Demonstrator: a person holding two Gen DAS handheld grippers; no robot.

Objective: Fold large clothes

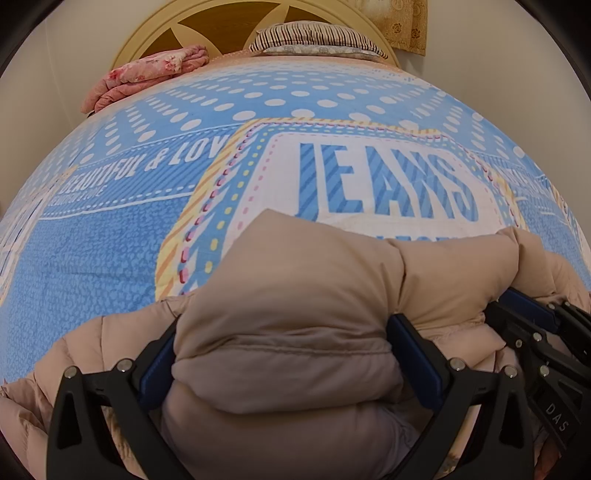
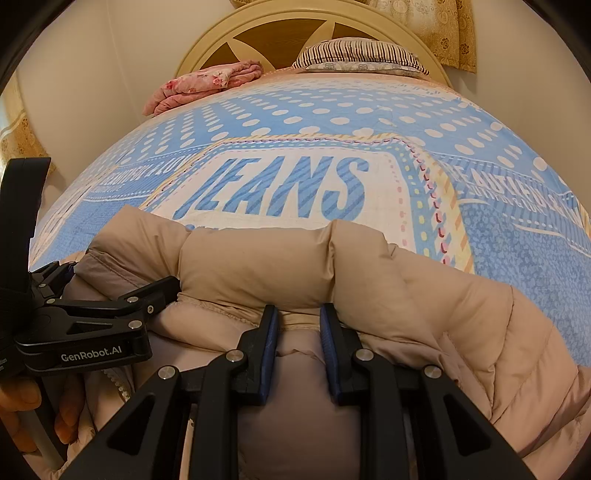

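Observation:
A beige puffer jacket (image 1: pixel 314 277) lies bunched at the near edge of the bed, its quilted collar edge toward the headboard. In the left wrist view my left gripper (image 1: pixel 288 350) has its jaws wide apart, and both blue pads press into a thick puffy fold of the jacket. My right gripper (image 1: pixel 546 314) shows at the right edge of that view, beside the same fold. In the right wrist view my right gripper (image 2: pixel 299 332) is nearly closed, pinching a thin edge of the jacket (image 2: pixel 424 295). My left gripper (image 2: pixel 110 277) sits at the left there, in the padding.
The blue dotted bedspread (image 1: pixel 110 240) with a "JEANS" panel covers the bed beyond the jacket. A folded pink blanket (image 2: pixel 207 85) and a striped pillow (image 2: pixel 362 55) lie by the wooden headboard (image 2: pixel 280 33). A person's hand (image 2: pixel 22 406) holds the left gripper's handle.

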